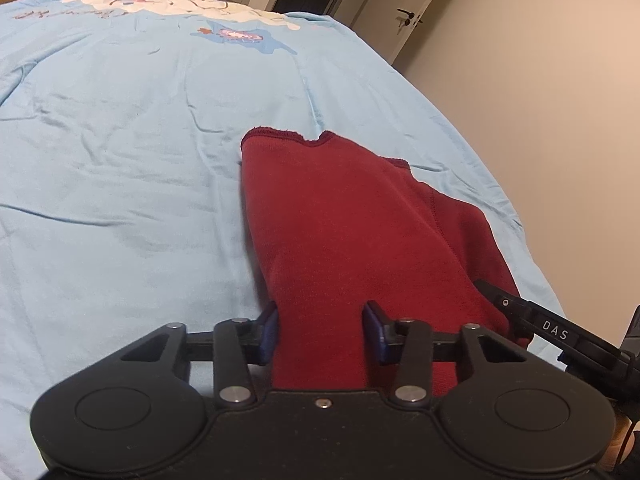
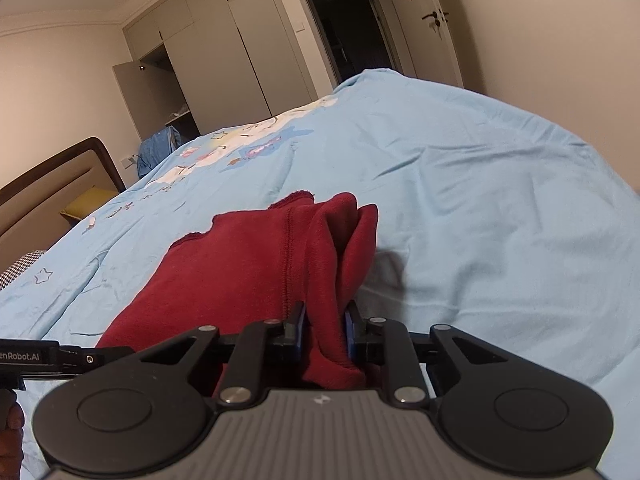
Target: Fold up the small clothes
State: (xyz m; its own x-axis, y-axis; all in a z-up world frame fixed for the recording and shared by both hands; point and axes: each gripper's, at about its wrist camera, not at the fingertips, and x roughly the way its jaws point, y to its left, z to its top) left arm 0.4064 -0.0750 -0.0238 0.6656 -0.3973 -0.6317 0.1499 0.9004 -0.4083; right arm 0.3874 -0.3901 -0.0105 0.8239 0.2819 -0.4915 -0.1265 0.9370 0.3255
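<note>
Right tool (image 2: 324,332) pinches the maroon garment (image 2: 248,256) while left tool (image 1: 320,330) gapes wide around it, risking a lopsided fold.

a dark red knit garment (image 1: 344,216) lies on the light blue bed cover, its rough-edged hem toward 12 o'clock. in the right wrist view its 3 o'clock side (image 2: 340,248) is bunched into upright folds, with a stitched seam running lengthwise.

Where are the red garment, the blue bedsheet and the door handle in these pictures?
red garment (image 1: 340,220): left wrist view, middle of the cloth.
blue bedsheet (image 1: 120,152): left wrist view, bare wrinkled area left of the garment.
door handle (image 2: 434,16): right wrist view, the dark lever.
</note>
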